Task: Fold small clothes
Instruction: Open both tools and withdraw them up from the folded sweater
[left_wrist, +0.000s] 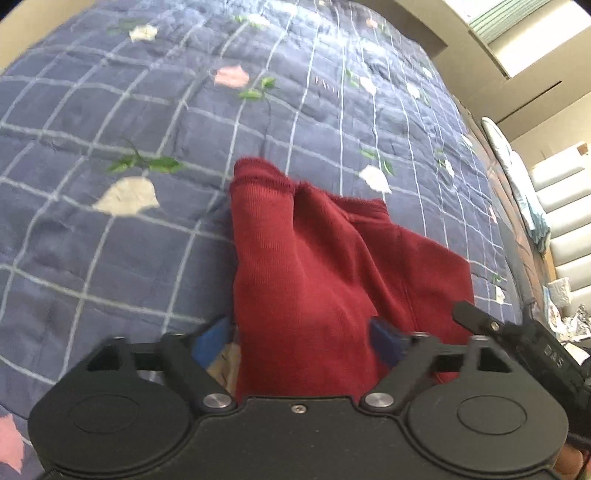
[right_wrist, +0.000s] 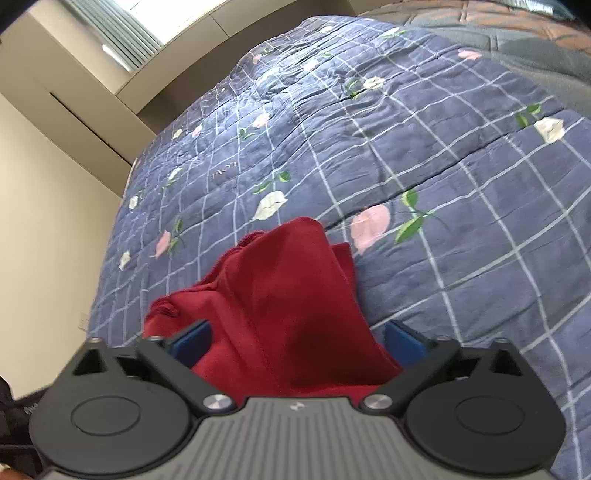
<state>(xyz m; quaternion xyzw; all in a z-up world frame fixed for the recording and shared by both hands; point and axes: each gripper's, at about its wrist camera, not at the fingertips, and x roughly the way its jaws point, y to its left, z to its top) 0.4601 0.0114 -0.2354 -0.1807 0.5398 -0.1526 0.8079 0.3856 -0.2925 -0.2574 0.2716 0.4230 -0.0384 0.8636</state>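
A dark red knit garment (left_wrist: 314, 258) lies bunched and partly folded on a navy checked quilt (left_wrist: 110, 240) with flower prints. My left gripper (left_wrist: 297, 339) is open, its blue pads (left_wrist: 210, 341) spread wide on either side of the garment's near end, without pinching it. In the right wrist view the same red garment (right_wrist: 288, 295) runs up from between the pads (right_wrist: 402, 343) of my right gripper (right_wrist: 297, 343), which is also open and wide. Its hemmed edge (right_wrist: 251, 236) points away from me. Part of the other black gripper (left_wrist: 517, 339) shows at the left view's right edge.
The quilt (right_wrist: 461, 221) covers a bed that fills both views. Beige wall and a window with blinds (right_wrist: 118, 40) stand beyond the bed. To the right of the bed in the left wrist view are white cushions (left_wrist: 565, 206) and crumpled clutter (left_wrist: 565, 306).
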